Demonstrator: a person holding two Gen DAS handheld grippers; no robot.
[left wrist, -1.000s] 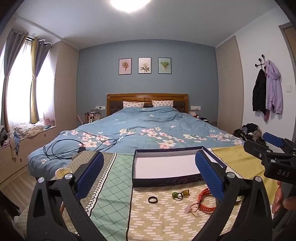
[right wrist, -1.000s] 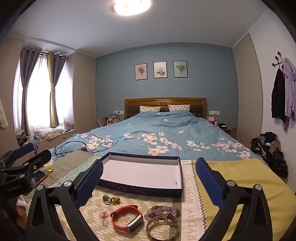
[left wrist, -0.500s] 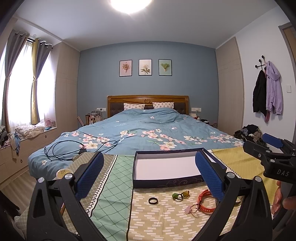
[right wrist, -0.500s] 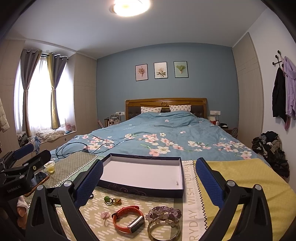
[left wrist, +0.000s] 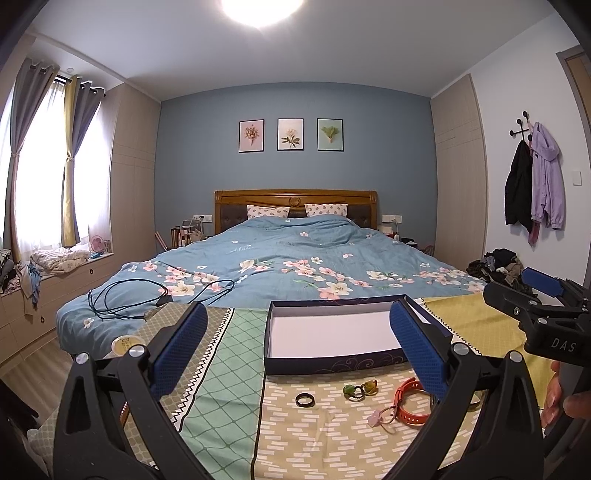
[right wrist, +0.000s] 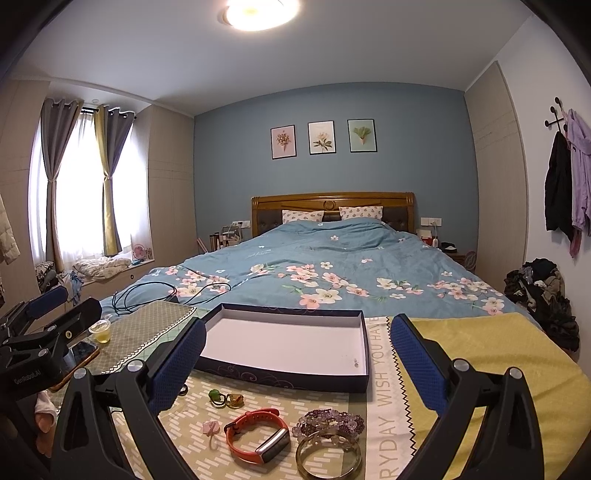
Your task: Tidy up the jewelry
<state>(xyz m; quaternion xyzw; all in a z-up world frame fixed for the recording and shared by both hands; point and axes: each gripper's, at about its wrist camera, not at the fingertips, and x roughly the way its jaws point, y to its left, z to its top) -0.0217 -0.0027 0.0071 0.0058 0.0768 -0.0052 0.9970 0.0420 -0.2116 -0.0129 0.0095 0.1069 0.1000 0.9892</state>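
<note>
Both grippers, left gripper (left wrist: 297, 345) and right gripper (right wrist: 295, 363), were held wide open, empty. The orange band (right wrist: 257, 435), nearest, was best pinched across its strap, then carried to the far box (right wrist: 288, 345).

Pretty bright room: ceiling lamp (left wrist: 263, 9) blows out up top, window (right wrist: 79, 192) glares white on the left. Heavy fisheye bending and dark vignette in the corners, otherwise sharp with soft shadows.

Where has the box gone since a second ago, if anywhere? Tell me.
No. The box has not moved: its right edge lies beside the cloth lettering, as before.
</note>
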